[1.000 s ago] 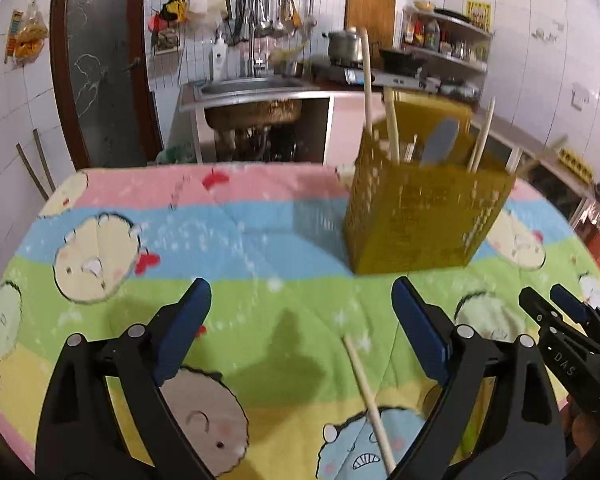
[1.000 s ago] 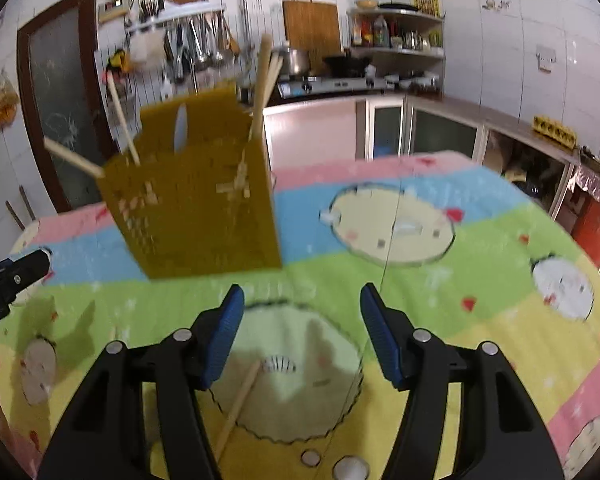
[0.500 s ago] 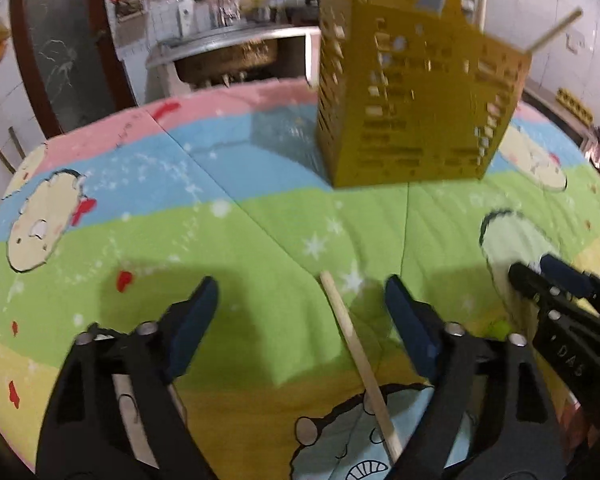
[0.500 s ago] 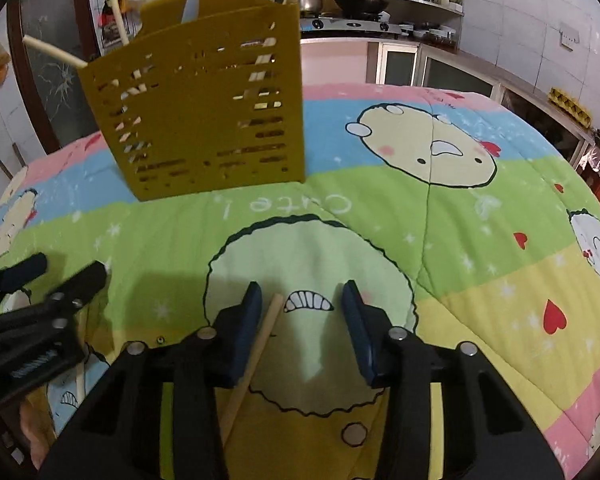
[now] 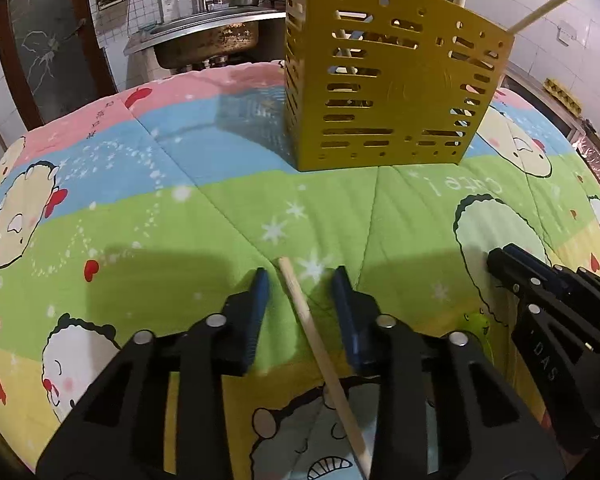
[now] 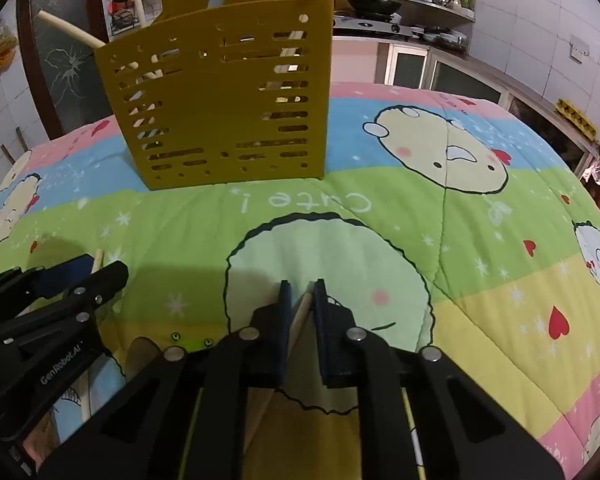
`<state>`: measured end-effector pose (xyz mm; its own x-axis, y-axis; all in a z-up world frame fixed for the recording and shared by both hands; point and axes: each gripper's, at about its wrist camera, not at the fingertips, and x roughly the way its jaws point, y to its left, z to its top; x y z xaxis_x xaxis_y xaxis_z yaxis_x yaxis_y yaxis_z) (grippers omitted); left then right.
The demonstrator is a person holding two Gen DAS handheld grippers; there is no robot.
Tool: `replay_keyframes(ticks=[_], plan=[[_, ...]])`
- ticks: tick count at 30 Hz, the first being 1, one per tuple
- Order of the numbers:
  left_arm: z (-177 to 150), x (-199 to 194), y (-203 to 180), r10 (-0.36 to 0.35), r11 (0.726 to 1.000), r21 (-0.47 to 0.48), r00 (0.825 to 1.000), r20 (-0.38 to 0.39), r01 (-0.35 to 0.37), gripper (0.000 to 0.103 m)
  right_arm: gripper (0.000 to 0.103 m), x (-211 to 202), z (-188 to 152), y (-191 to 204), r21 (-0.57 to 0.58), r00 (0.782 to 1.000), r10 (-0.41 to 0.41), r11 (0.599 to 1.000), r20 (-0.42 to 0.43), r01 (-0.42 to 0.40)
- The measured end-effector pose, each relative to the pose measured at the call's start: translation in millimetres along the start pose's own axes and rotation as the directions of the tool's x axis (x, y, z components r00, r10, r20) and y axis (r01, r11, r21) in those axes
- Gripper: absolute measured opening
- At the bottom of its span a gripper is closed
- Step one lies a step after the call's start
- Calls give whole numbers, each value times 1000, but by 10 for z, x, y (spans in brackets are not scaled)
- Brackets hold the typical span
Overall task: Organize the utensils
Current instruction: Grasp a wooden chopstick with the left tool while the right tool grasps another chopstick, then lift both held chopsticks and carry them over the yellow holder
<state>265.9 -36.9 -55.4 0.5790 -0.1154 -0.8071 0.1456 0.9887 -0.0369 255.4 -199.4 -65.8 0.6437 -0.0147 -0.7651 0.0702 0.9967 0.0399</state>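
A cartoon-print quilt carries a yellow slotted caddy and two chopsticks.

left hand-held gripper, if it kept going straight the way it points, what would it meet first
Probably the yellow slotted plastic utensil caddy ahead, past bare quilt. The left hand-held gripper is open astride a wooden chopstick. Depth is uncertain.

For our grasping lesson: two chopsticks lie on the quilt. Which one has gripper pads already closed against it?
The chopstick in the right gripper; the left gripper merely straddles its chopstick with gaps.
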Motion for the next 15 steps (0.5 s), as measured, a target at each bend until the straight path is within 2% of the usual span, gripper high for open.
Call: replay_keyframes(ticks=[2,5,15], plan=[[19,6,51,-10,1000,-13,1000,-1,10,18,11,-6,7,-31,11,1000,17,1000,3,-17],[38,8,82,-23,999,-27,1000,0,23,13,11,-24,12,-48,18,1000,25,1000,13,-26],[51,-41,144,-64,997,-51,998,10,65,10,11,-153,64,-211,70,996,26,997,86,-32]])
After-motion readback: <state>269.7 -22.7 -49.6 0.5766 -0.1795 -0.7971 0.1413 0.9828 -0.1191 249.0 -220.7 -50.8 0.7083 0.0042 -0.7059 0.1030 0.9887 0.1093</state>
